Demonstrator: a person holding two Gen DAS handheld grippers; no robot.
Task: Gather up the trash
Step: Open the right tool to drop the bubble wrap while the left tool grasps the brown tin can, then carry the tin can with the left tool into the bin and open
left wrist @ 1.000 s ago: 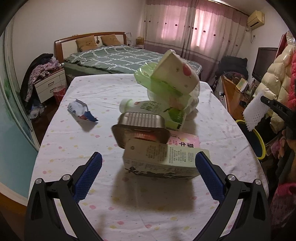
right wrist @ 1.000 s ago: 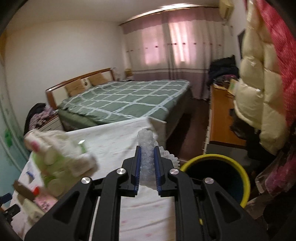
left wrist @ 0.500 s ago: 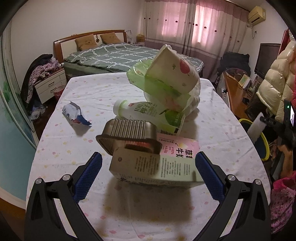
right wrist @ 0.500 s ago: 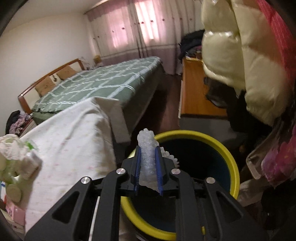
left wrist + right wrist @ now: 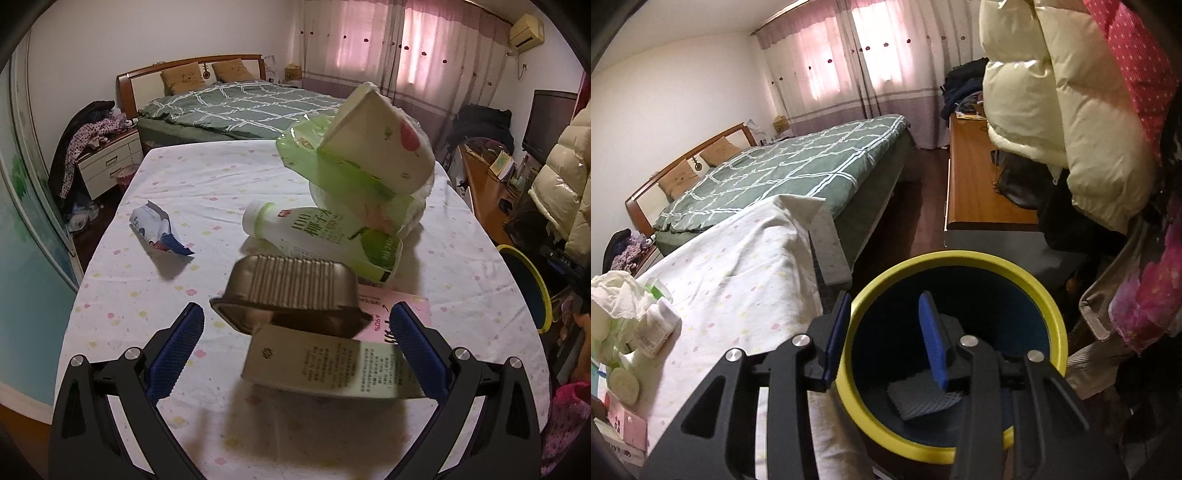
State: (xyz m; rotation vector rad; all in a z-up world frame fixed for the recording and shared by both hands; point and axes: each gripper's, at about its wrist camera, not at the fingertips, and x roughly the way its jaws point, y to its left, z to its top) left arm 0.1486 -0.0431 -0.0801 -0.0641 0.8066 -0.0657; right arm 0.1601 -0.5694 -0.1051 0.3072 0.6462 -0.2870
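In the left wrist view my left gripper [image 5: 295, 350] stands open over the cloth-covered table [image 5: 221, 177]. A beige and green carton [image 5: 325, 369] lies between its blue pads, with a gap on the left side. Behind the carton sit a foil tray [image 5: 291, 291], a white and green bottle [image 5: 325, 240] and a heap of green and white packaging [image 5: 362, 158]. A crumpled wrapper [image 5: 159, 232] lies to the left. My right gripper [image 5: 884, 339] hangs over the yellow-rimmed bin [image 5: 945, 258], its jaws opening with nothing between them. A white foam net [image 5: 923, 400] lies on the bin's bottom.
The bin [image 5: 532, 291] stands on the floor off the table's right edge. A bed [image 5: 798, 162] lies beyond the table, a wooden desk [image 5: 975, 184] to the right. Puffy jackets [image 5: 1052, 92] hang close above the bin. A nightstand [image 5: 107, 166] stands at the far left.
My right gripper came down over the bin and let go of the foam net, which dropped inside. My left gripper moved closer to the carton, which now lies between its pads.
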